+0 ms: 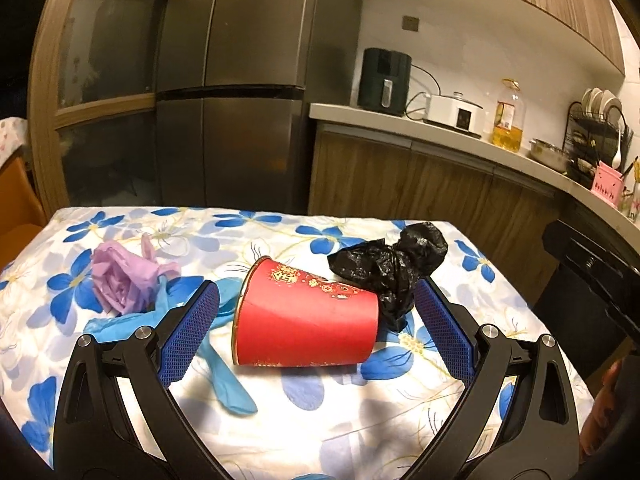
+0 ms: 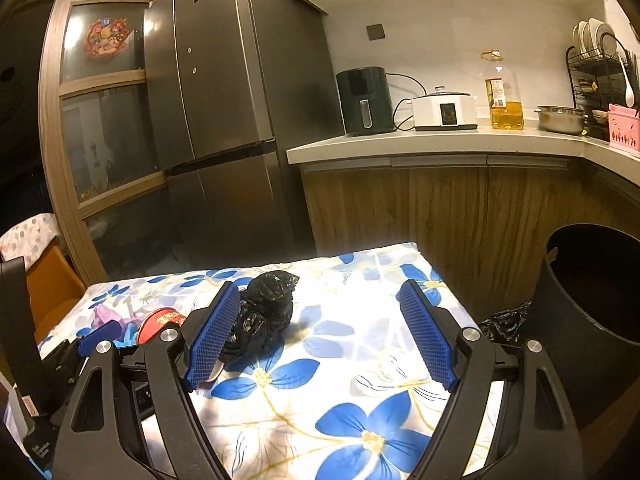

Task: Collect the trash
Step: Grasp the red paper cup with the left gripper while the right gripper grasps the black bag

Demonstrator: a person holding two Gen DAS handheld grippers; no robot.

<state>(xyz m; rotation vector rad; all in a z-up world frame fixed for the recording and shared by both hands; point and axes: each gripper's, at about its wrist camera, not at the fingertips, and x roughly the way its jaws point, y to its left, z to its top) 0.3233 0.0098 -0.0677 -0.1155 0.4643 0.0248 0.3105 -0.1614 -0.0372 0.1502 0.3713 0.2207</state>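
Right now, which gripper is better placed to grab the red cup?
Left. The red cup lies on its side between the left gripper's open fingers; the right gripper faces the black bag.

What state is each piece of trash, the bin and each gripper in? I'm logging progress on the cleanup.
red paper cup: on its side, on the table
black plastic bag: crumpled, on the table
purple bag: crumpled
blue glove: limp, flat
black bin: open
left gripper: open
right gripper: open

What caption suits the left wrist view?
Open left tongs frame a tipped red cup beside a black bag on the floral tablecloth.
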